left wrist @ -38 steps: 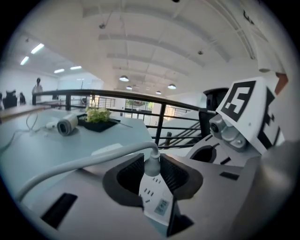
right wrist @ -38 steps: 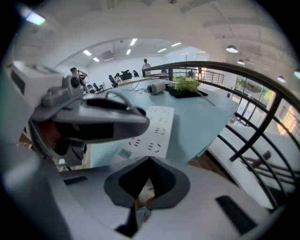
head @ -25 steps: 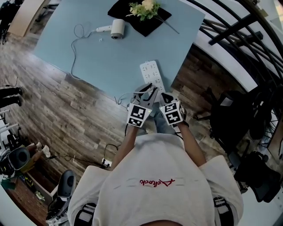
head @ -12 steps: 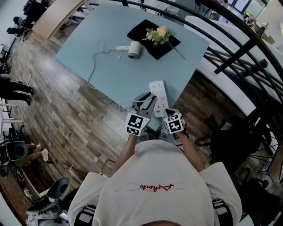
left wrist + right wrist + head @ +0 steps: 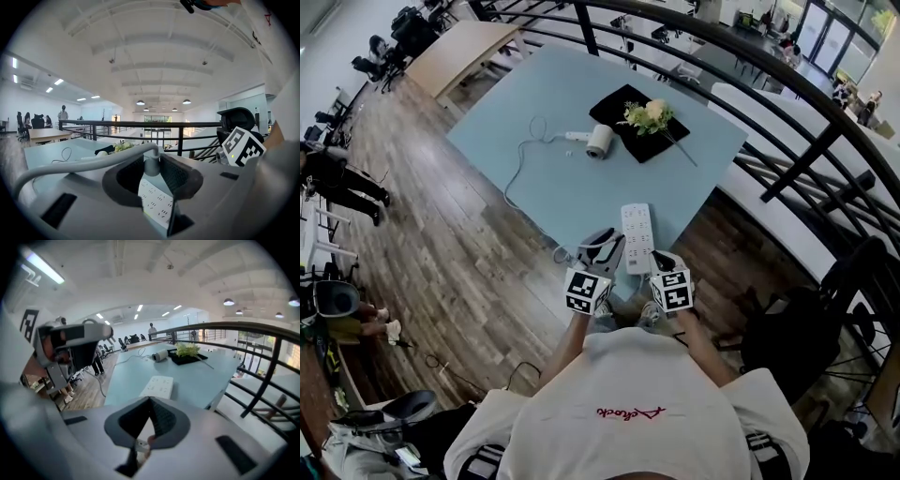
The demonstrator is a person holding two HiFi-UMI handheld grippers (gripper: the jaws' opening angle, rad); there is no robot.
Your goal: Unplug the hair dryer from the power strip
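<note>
- Left gripper [image 5: 152, 158] clamps the plug [image 5: 151, 168]; only its own view shows this.
- Right gripper [image 5: 149, 400]: jaws together, empty.
- Head view: strip [image 5: 636, 238] at the table [image 5: 572, 89] near edge, dryer [image 5: 593, 141] mid-table.

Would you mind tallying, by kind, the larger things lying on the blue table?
Hair dryer: 1
Power strip: 1
Black mat: 1
Flower bunch: 1
Total: 4
</note>
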